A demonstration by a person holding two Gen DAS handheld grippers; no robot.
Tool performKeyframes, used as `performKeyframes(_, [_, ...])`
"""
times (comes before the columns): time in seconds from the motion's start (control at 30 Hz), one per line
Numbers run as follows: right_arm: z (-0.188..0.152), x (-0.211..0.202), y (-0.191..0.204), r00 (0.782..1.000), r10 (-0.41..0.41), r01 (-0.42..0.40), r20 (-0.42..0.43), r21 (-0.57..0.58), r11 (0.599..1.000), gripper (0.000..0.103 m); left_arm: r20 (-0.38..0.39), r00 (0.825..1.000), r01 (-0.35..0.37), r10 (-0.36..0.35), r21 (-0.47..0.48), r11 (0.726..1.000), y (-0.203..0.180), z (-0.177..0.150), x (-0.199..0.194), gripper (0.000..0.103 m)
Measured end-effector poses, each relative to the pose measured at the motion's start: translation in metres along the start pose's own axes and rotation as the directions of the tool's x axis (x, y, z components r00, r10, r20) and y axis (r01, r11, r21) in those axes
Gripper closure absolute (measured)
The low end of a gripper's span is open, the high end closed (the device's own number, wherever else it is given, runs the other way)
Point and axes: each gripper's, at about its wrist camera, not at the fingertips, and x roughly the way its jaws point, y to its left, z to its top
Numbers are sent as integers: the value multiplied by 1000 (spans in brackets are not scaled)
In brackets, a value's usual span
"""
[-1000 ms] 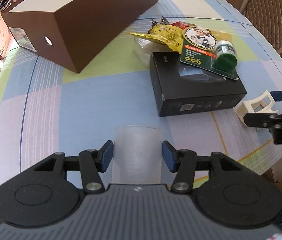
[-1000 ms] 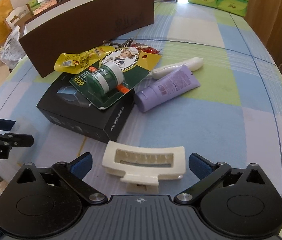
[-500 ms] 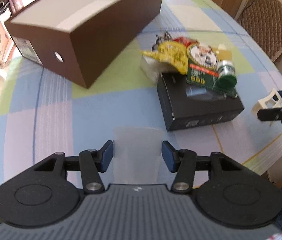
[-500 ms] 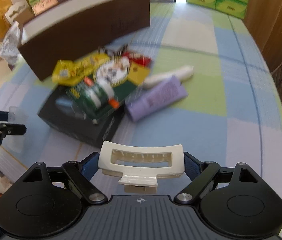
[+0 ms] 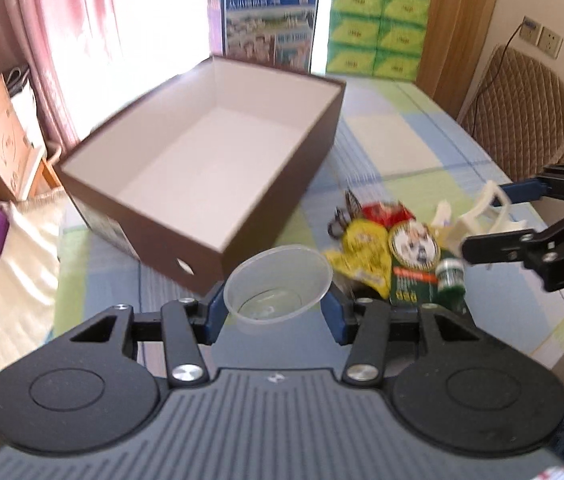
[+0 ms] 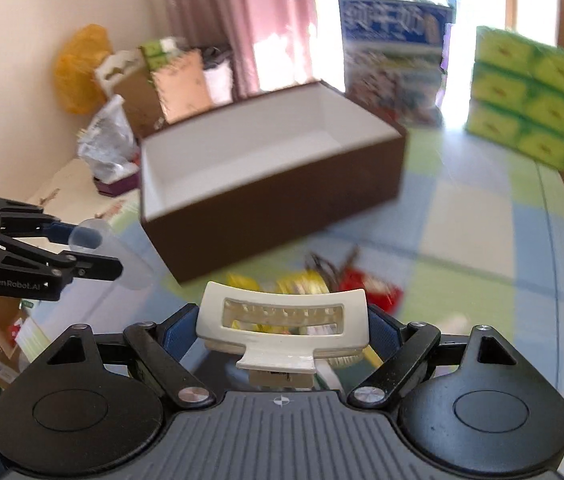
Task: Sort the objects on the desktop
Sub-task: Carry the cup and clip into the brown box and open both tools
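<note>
The left tool (image 5: 277, 312), closing, gripped a clear plastic cup (image 5: 278, 286); the right tool (image 6: 282, 330) clamped a cream plastic hair claw (image 6: 282, 330), both near an open brown cardboard box (image 5: 209, 168)

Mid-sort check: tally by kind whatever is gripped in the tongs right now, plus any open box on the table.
Clear plastic cup: 1, gripped in the left tongs
White hair clip: 1, gripped in the right tongs
Open brown box: 1, on the table
Total: 3
</note>
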Motion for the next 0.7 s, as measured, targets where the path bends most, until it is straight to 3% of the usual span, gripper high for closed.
performKeyframes(0.37, [76, 36, 32, 991, 52, -36, 121, -128, 991, 19, 132, 991, -12, 11, 12, 1000, 43, 70, -5, 57])
performKeyframes(0.7, [135, 98, 44, 986, 105, -74, 133, -221, 973, 19, 87, 995, -57, 57, 0, 998, 97, 112, 56, 57])
